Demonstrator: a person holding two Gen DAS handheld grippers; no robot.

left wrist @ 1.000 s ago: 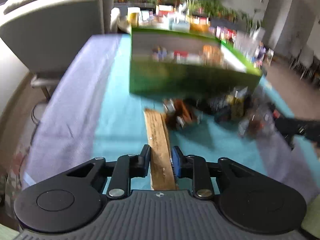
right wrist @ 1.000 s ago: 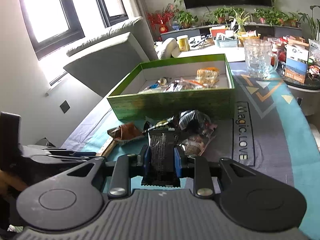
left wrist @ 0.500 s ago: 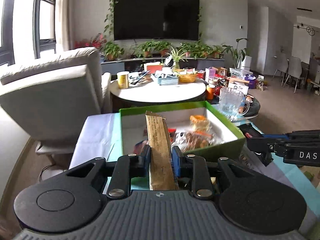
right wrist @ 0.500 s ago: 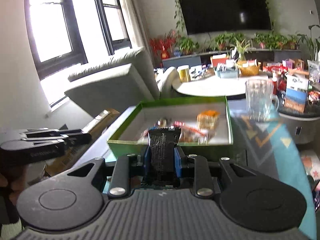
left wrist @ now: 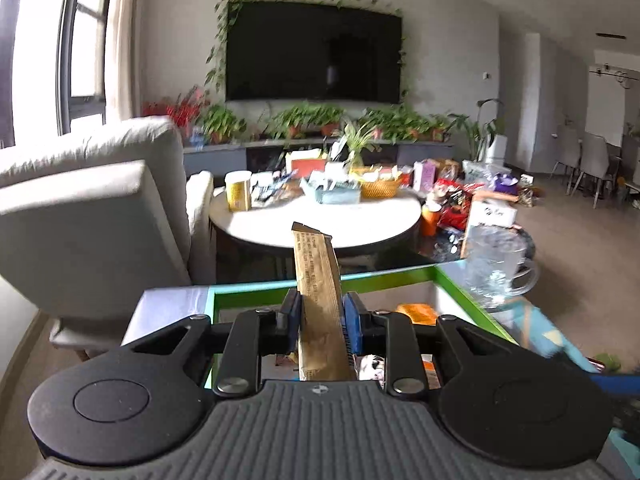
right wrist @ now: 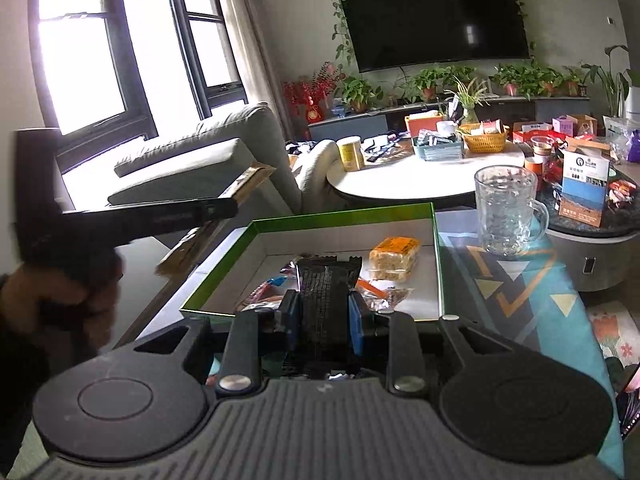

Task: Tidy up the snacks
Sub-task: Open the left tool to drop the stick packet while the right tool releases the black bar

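My left gripper (left wrist: 322, 312) is shut on a long brown snack packet (left wrist: 318, 280) that sticks up and forward, held in the air over the near left part of the green box (left wrist: 400, 278). In the right wrist view that same left gripper (right wrist: 224, 210) shows side-on at the left with the brown packet (right wrist: 248, 182) poking past it. My right gripper (right wrist: 323, 312) is shut on a black snack packet (right wrist: 324, 300), raised just before the green box (right wrist: 344, 212), which holds an orange-topped packet (right wrist: 394, 254) and several small wrapped snacks.
A glass mug (right wrist: 506, 210) stands right of the box on the patterned teal cloth (right wrist: 560, 280). Behind are a round white table (right wrist: 400, 176) crowded with containers, a grey sofa (right wrist: 208, 168) at the left, and a low dark side table (right wrist: 592, 220) with boxes.
Both grippers have lifted their packets off the table and moved toward the green box. The left one rose and tilted up the most; the snack pile in front of the box has dropped out of sight.
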